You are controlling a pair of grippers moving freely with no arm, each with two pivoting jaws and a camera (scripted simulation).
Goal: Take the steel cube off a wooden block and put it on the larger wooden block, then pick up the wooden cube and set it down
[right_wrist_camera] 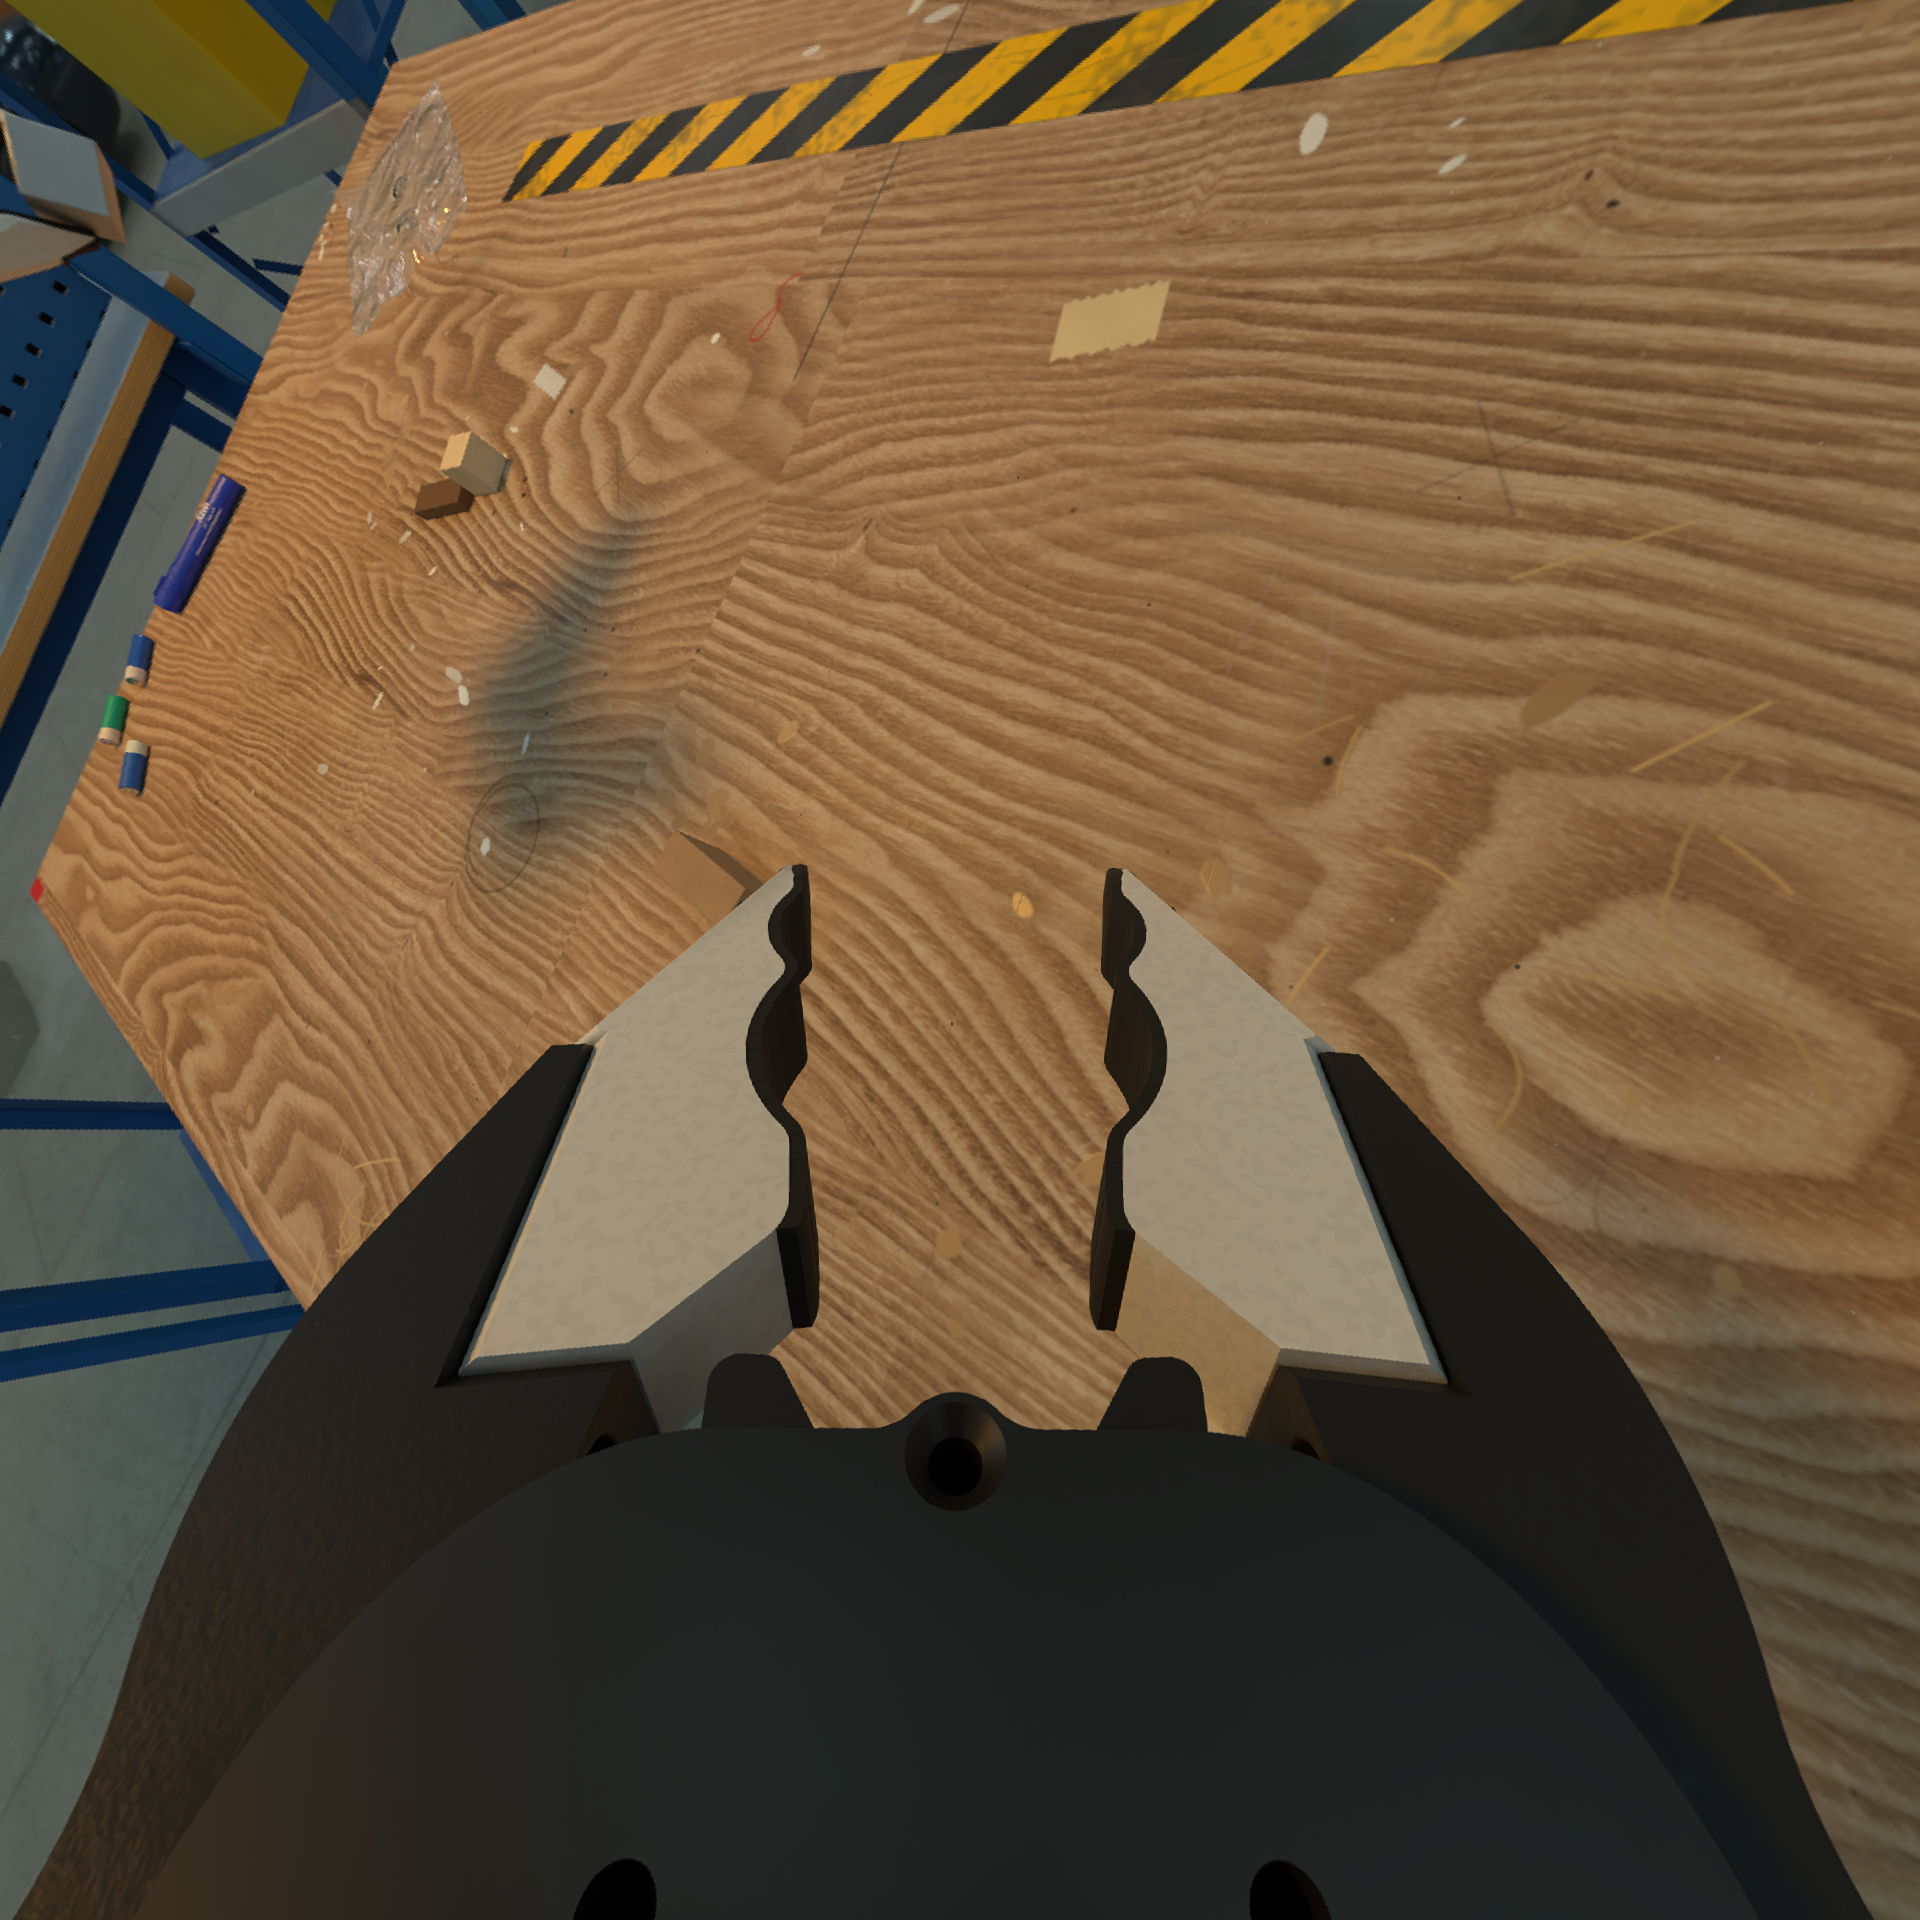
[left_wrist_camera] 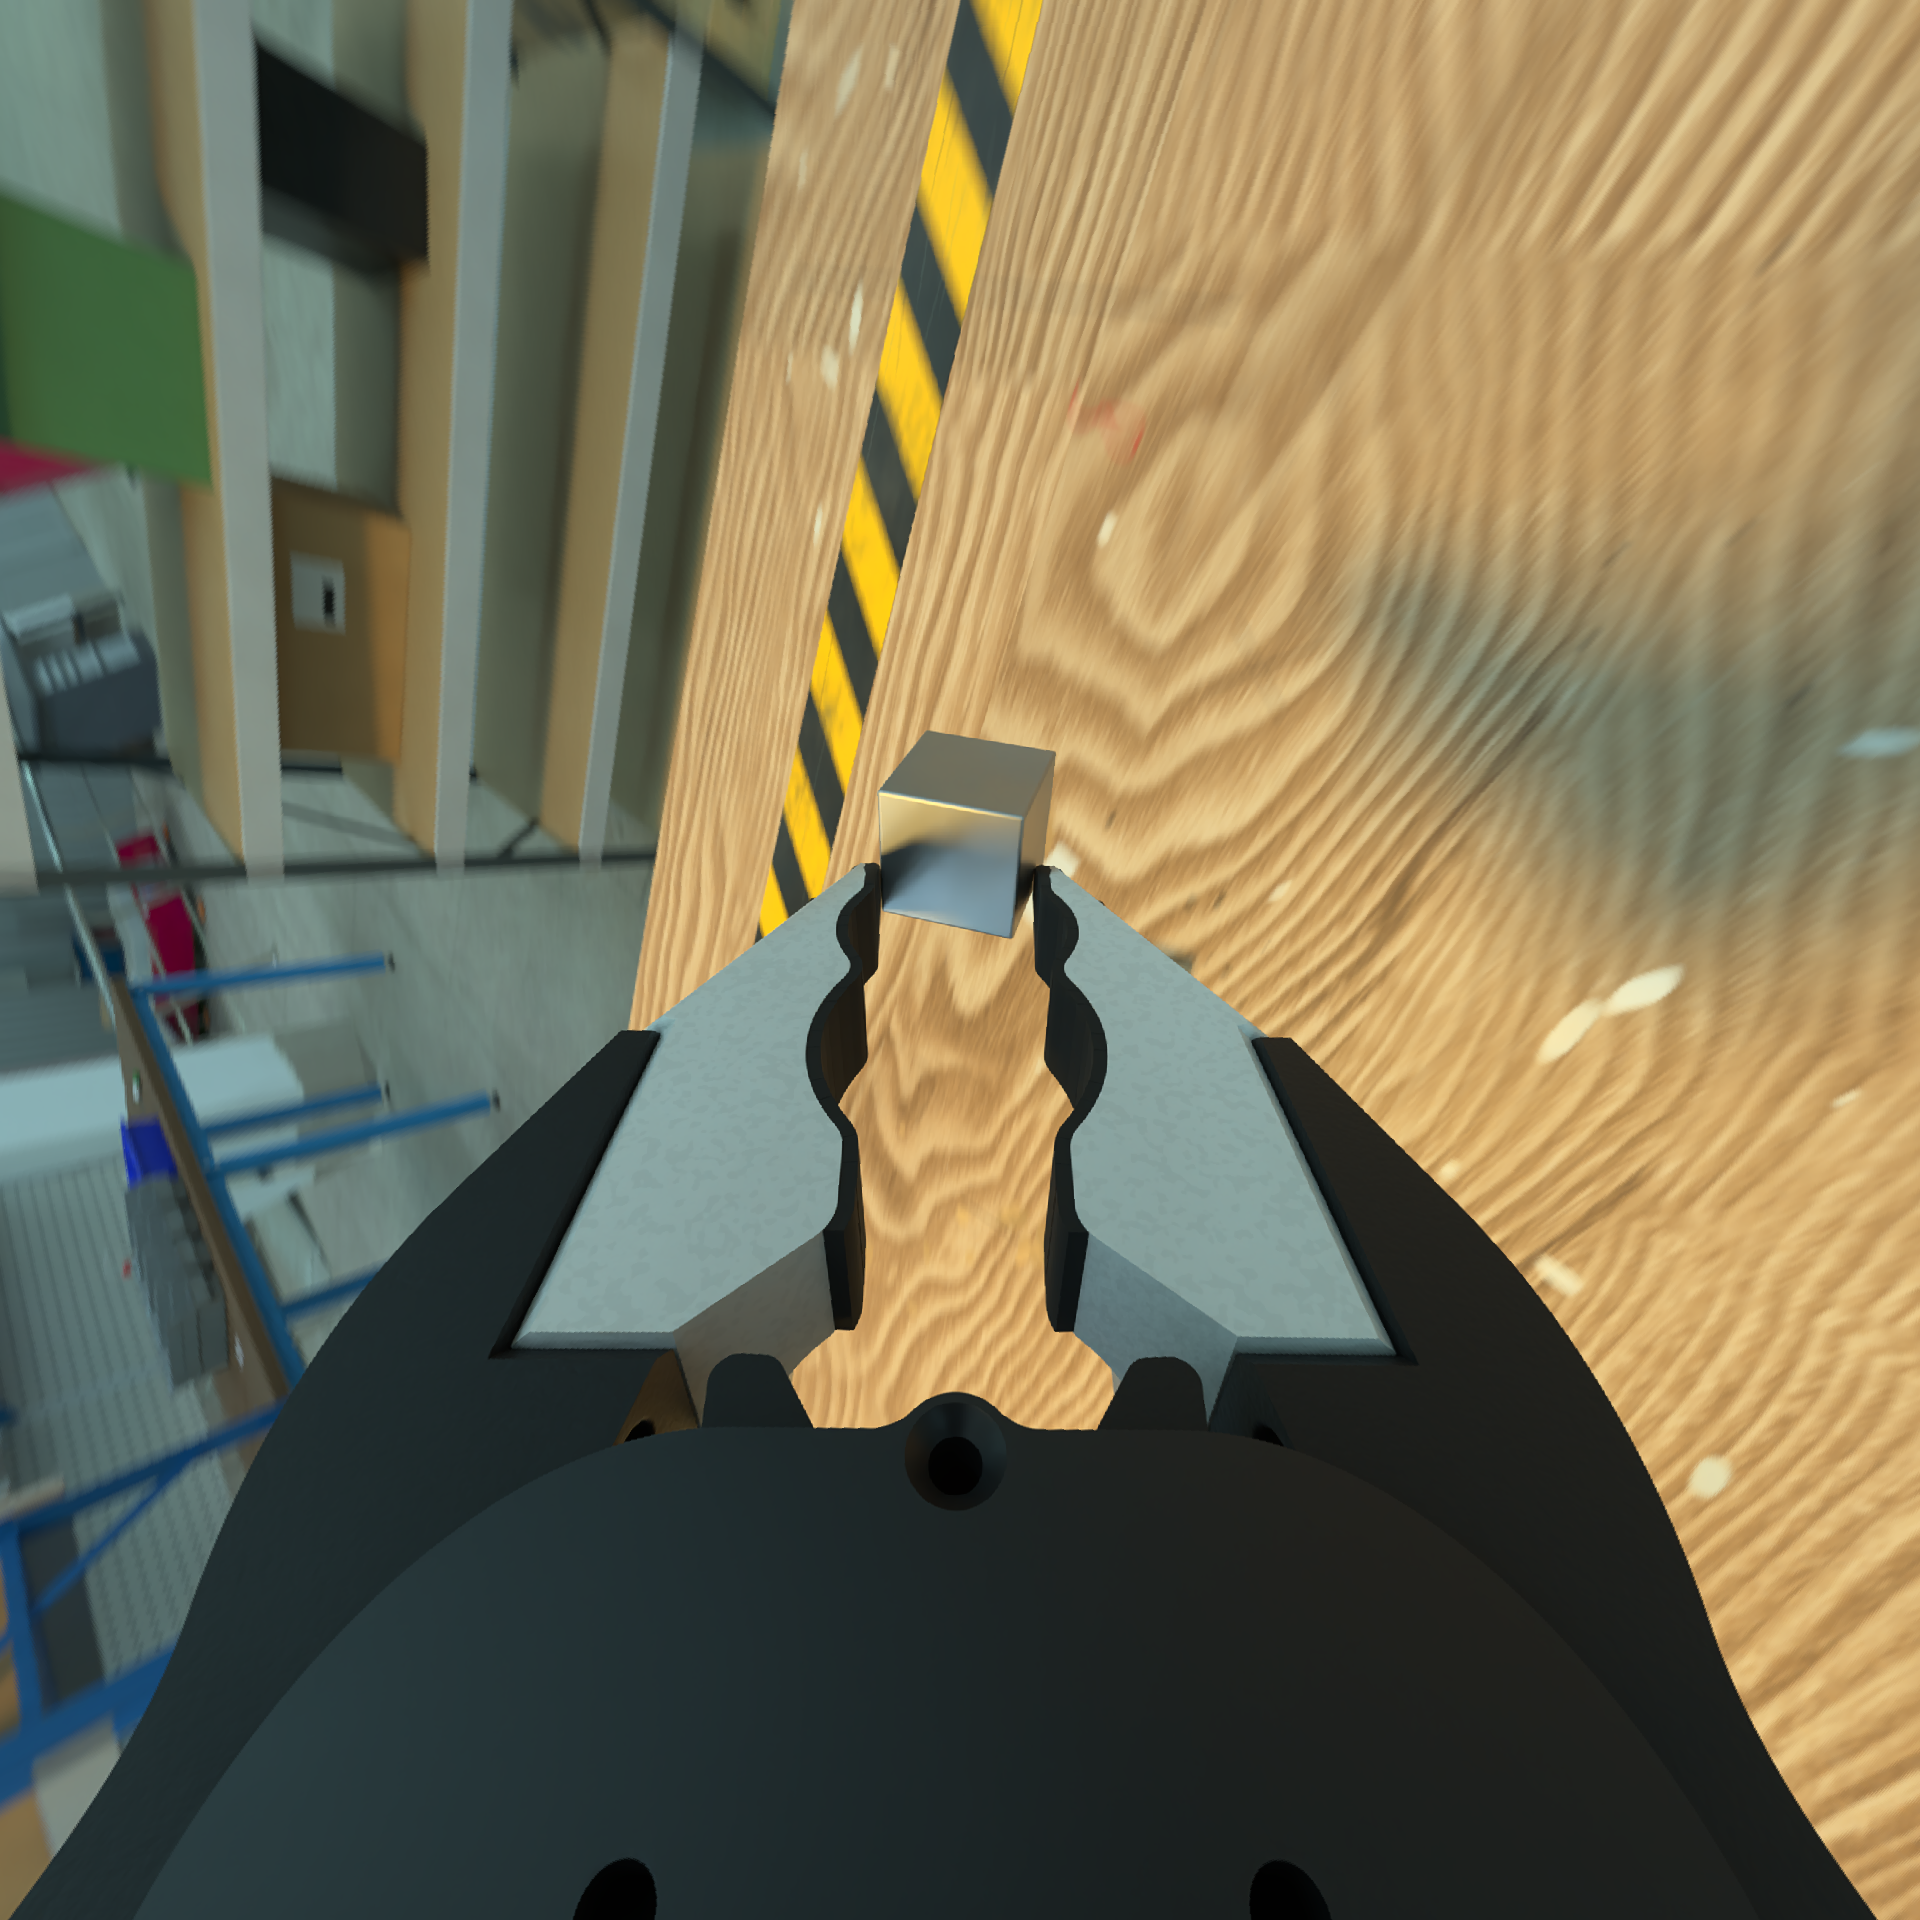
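In the left wrist view my left gripper (left_wrist_camera: 956,885) is shut on the steel cube (left_wrist_camera: 961,821), pinched between the very fingertips and held clear above the wooden table (left_wrist_camera: 1455,520). In the right wrist view my right gripper (right_wrist_camera: 956,883) is open and empty above the table. A small light wooden cube (right_wrist_camera: 474,459) lies far off to the left, touching a flat darker wooden block (right_wrist_camera: 444,500). Another tan wooden block (right_wrist_camera: 694,871) shows partly behind my right gripper's left fingertip. The left gripper does not show in the right wrist view.
A yellow-and-black striped tape (right_wrist_camera: 1039,94) runs along the table's far side. Crumpled clear plastic (right_wrist_camera: 403,208) lies at the far left corner. A blue marker (right_wrist_camera: 197,543) and small blue and green cylinders (right_wrist_camera: 123,717) lie by the left edge. Blue shelving (right_wrist_camera: 125,312) stands beyond.
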